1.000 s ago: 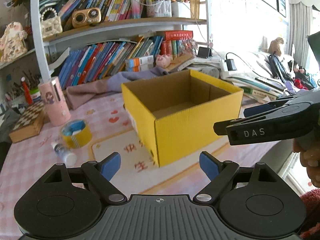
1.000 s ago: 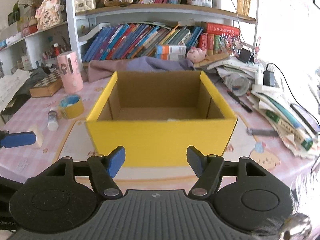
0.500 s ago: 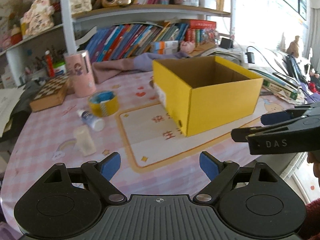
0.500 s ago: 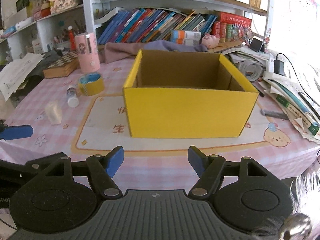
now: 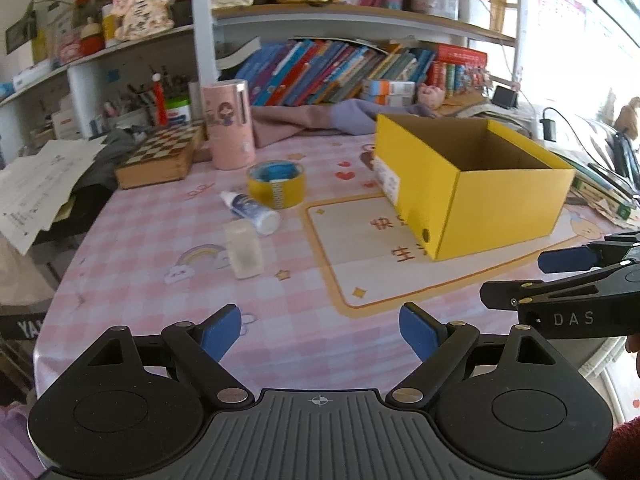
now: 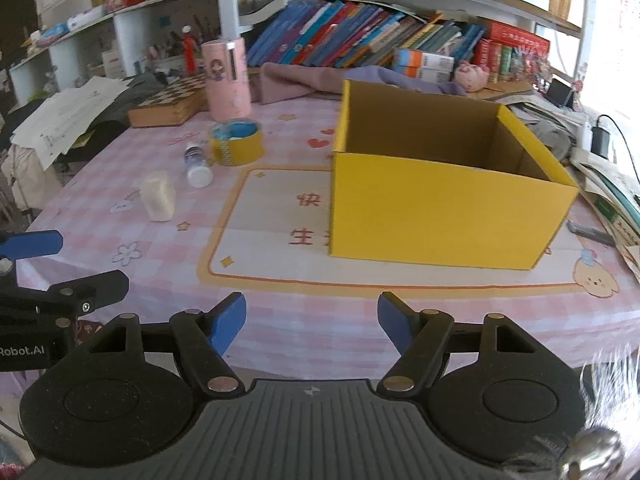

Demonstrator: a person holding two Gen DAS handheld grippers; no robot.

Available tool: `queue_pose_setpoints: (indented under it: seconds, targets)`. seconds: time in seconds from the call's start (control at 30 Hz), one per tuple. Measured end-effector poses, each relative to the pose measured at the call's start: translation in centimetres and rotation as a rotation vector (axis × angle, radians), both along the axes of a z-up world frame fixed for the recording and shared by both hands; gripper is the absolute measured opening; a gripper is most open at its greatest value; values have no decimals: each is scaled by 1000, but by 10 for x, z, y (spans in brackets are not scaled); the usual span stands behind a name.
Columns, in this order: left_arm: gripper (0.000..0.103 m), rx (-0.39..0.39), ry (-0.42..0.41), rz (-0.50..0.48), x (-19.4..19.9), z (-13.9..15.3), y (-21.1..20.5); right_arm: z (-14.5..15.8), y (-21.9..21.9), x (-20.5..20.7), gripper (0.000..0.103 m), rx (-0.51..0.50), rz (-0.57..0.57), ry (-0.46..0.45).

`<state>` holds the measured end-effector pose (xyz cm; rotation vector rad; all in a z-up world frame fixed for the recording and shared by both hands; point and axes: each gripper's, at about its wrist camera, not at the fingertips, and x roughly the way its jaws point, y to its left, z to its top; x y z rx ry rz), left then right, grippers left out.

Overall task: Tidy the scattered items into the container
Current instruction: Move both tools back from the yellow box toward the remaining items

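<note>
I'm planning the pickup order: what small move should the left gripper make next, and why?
Probably ease the open left gripper forward toward the translucent block: it looks like the nearest loose item, lying clear of the bottle and tape roll, left of the yellow box.

Bright daylight glares from the right; fisheye edges curve, shelves slightly soft.

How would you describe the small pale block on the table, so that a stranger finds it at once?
Start at the big yellow box on the pink checked tablecloth and look to its left. Past the yellow tape roll and the lying white bottle, nearest the table edge, lies the translucent block. It alone is squarish, milky and unlabelled.
</note>
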<state>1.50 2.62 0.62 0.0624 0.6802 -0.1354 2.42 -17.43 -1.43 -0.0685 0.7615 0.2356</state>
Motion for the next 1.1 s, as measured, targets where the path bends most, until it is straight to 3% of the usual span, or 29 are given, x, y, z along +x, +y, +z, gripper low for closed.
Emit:
queue_pose_setpoints:
  seconds: [0.63, 1.1]
  targets:
    - [89, -9, 10, 119, 0, -1, 33, -2, 45, 15, 69, -17, 165, 29]
    - [89, -7, -4, 163, 42, 2, 49, -1, 62, 62, 65, -20, 212, 30]
